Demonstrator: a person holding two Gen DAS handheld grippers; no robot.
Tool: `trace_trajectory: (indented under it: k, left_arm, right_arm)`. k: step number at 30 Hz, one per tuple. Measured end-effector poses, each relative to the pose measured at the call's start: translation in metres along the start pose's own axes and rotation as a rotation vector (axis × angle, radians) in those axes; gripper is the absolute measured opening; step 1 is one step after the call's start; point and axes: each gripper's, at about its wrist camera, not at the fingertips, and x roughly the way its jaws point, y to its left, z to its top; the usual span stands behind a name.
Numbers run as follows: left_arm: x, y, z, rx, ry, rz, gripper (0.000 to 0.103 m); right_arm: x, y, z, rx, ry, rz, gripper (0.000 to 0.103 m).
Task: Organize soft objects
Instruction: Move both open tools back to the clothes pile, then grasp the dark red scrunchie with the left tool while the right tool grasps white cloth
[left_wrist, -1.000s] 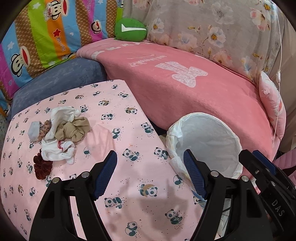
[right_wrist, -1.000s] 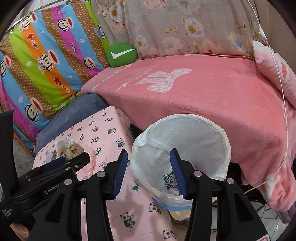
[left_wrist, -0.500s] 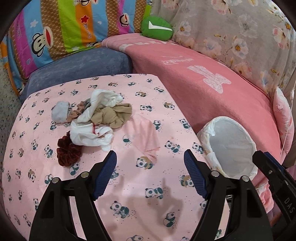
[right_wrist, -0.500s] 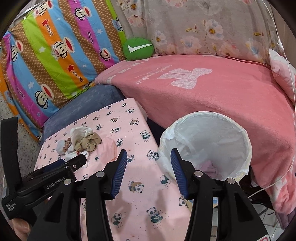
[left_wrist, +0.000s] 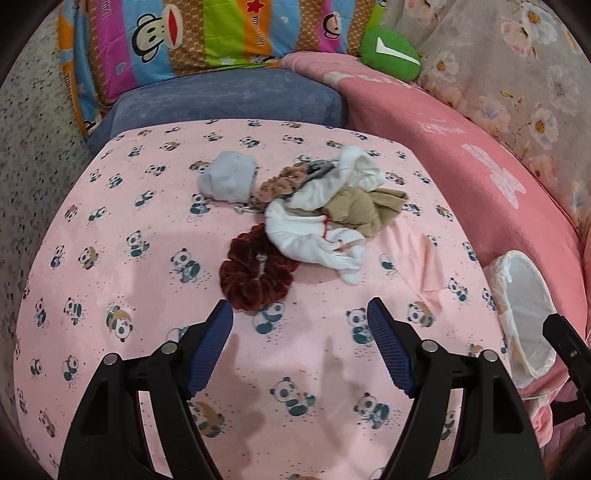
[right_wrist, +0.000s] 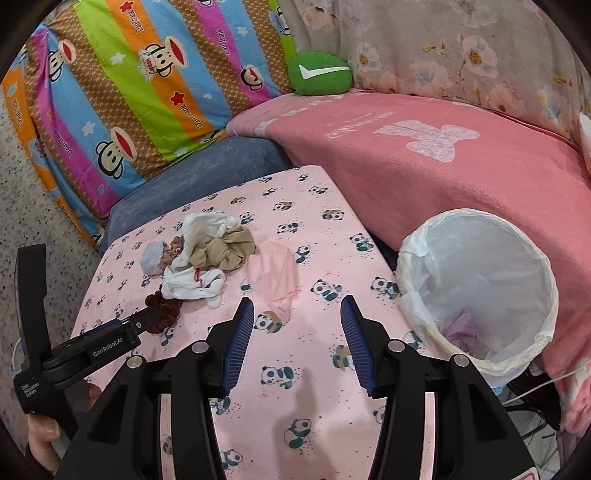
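Note:
A heap of soft things lies on the pink panda-print cloth (left_wrist: 147, 295): a dark red scrunchie (left_wrist: 255, 269), white socks (left_wrist: 314, 236), a tan cloth (left_wrist: 365, 210), a pale grey sock (left_wrist: 229, 181) and a thin pink cloth (left_wrist: 417, 254). My left gripper (left_wrist: 300, 314) stands open just short of the scrunchie, nothing between its fingers. My right gripper (right_wrist: 297, 314) is open too, over the cloth between the heap (right_wrist: 199, 258) and the white bag-lined basket (right_wrist: 480, 295). Something lilac lies in the basket's bottom (right_wrist: 461, 328).
A pink blanket (right_wrist: 443, 166) covers the sofa behind; a blue cushion (left_wrist: 229, 96), a striped monkey-print cushion (right_wrist: 129, 92) and a green pillow (right_wrist: 319, 74) lie beyond. The left gripper's body (right_wrist: 85, 350), held by a hand, shows at lower left in the right wrist view.
Both grippers have swung left, away from the basket and toward the heap. The left one has come close to the scrunchie. Both stay open.

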Motion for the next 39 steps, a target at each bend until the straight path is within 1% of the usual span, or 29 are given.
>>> trace_trajectory:
  k: [4,9,13,17,18,20,21,22,23,25,26,27,29,34,35,37,39]
  left_arm:
    - [0.010,0.030,0.004,-0.046,0.014,0.029,0.071]
    - [0.023,0.056,0.009,-0.085,0.028,0.046,0.071]
    - [0.036,0.064,0.016,-0.086,0.041,0.046,0.071]
    - [0.050,0.062,0.023,-0.067,0.060,0.028,0.071]
    - [0.053,0.062,0.024,-0.063,0.065,0.022,0.068]
    - [0.060,0.060,0.026,-0.054,0.079,0.003,0.059]
    - [0.063,0.059,0.027,-0.051,0.088,-0.008,0.056]
    - [0.066,0.058,0.027,-0.050,0.096,-0.019,0.049]
    - [0.069,0.058,0.028,-0.047,0.105,-0.029,0.046]
    - [0.075,0.057,0.029,-0.039,0.125,-0.047,0.029]
    - [0.076,0.057,0.029,-0.038,0.130,-0.059,0.024]
    - [0.076,0.057,0.029,-0.036,0.128,-0.064,0.023]
    - [0.074,0.058,0.028,-0.035,0.124,-0.074,0.018]
    - [0.068,0.064,0.027,-0.052,0.119,-0.082,0.017]
    - [0.067,0.065,0.027,-0.055,0.118,-0.082,0.017]
    - [0.066,0.066,0.028,-0.057,0.114,-0.077,0.017]
    - [0.065,0.068,0.028,-0.059,0.112,-0.068,0.017]
  right_arm:
    - [0.014,0.020,-0.001,-0.022,0.026,0.028,0.050]
    - [0.038,0.047,-0.002,-0.047,0.059,0.061,0.050]
    - [0.056,0.065,0.000,-0.062,0.077,0.080,0.050]
    - [0.074,0.082,0.003,-0.077,0.091,0.105,0.050]
    - [0.080,0.088,0.003,-0.087,0.094,0.110,0.050]
    - [0.090,0.095,0.003,-0.104,0.102,0.117,0.050]
    - [0.095,0.098,0.002,-0.111,0.108,0.120,0.050]
    - [0.100,0.101,0.002,-0.118,0.116,0.124,0.050]
    - [0.105,0.104,0.002,-0.123,0.124,0.128,0.050]
    - [0.114,0.108,0.002,-0.132,0.137,0.132,0.050]
    - [0.118,0.110,0.002,-0.136,0.142,0.137,0.050]
    - [0.121,0.111,0.001,-0.143,0.146,0.142,0.050]
    - [0.129,0.116,-0.001,-0.160,0.156,0.147,0.049]
    - [0.145,0.127,-0.005,-0.195,0.174,0.165,0.048]
    - [0.148,0.129,-0.005,-0.200,0.179,0.171,0.046]
    - [0.155,0.132,-0.006,-0.212,0.191,0.177,0.037]
    - [0.160,0.135,-0.006,-0.217,0.193,0.182,0.033]
